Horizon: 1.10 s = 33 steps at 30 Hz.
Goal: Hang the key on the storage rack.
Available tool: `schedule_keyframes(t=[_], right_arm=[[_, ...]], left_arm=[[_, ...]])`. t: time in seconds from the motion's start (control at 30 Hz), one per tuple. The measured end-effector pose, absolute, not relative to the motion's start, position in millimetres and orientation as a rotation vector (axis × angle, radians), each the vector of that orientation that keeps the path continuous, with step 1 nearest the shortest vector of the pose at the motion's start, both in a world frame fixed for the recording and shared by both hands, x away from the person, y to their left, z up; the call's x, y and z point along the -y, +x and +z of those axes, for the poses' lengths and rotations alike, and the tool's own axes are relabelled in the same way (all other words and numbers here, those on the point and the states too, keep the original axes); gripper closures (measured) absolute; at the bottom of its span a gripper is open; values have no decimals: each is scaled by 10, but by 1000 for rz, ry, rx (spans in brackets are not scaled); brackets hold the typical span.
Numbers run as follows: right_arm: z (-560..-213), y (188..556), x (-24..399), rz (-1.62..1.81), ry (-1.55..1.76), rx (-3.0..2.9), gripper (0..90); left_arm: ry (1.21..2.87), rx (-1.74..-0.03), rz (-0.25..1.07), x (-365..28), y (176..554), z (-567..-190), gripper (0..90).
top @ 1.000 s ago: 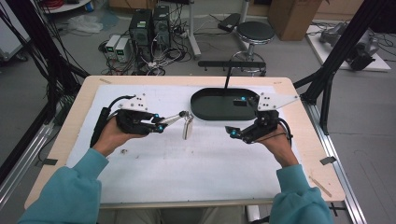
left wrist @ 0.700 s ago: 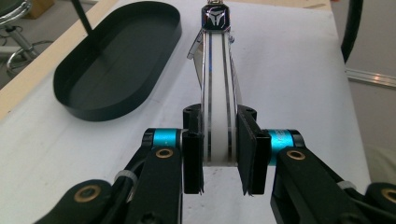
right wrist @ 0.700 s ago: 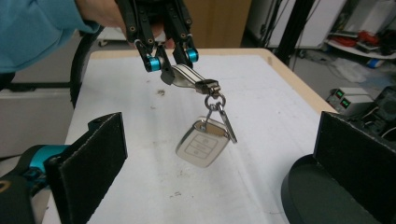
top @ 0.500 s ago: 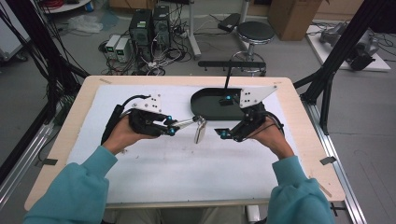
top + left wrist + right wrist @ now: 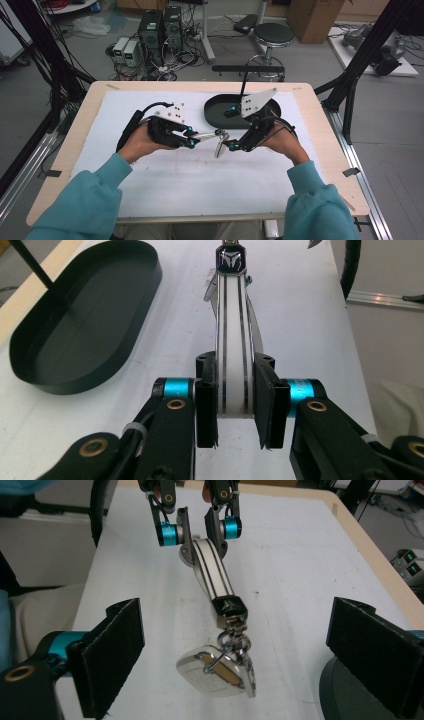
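The left gripper [image 5: 235,410] has its fingers [image 5: 206,412] clamped on the flat metal strap of a key fob [image 5: 232,347]; the strap runs straight out between the pads to a black emblem cap at its far end. From the high view the left gripper [image 5: 192,138] holds that strap out level above the surface [image 5: 165,195], and the fob's body [image 5: 218,148] dangles from the far end, off the cloth rather than lying on it.

A second ago the same strap sat further to the left, well apart from the other hand. Both hands have since drawn in toward the middle, and the right gripper [image 5: 231,145] now sits just beside the hanging body. Its fingers [image 5: 112,652] are apart, one either side of the silver body [image 5: 217,672], and have just been closing, though neither pad touches it yet.

To my eye this is a hand-over or a two-handed hold being set up: the left steadies the strap while the right comes in for the dangling end. The black oval tray [image 5: 212,111] waits just behind the right hand.
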State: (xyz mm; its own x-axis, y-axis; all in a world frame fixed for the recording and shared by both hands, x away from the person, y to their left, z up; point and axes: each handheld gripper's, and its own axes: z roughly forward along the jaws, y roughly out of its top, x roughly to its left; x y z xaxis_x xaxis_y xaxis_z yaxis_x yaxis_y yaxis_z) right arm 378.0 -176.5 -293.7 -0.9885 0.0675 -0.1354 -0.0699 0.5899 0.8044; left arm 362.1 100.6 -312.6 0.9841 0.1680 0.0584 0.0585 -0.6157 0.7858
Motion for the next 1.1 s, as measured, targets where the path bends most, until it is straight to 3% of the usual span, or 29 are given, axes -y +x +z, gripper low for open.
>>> schedule_keyframes(t=[0.23, 0.6, 1.1], right_arm=[[-2910, 3793, 1674, 1272, -31, -2717, 203], [-2985, 3845, 1534, 1105, -39, -2805, 375], [-3071, 3830, 1275, 871, -129, -2896, 531]], left_arm=[[2270, -148, 153, -979, 3636, -3125, 738], [2346, -126, 156, -946, 3639, -3174, 738], [2401, -122, 147, -928, 3648, -3218, 738]])
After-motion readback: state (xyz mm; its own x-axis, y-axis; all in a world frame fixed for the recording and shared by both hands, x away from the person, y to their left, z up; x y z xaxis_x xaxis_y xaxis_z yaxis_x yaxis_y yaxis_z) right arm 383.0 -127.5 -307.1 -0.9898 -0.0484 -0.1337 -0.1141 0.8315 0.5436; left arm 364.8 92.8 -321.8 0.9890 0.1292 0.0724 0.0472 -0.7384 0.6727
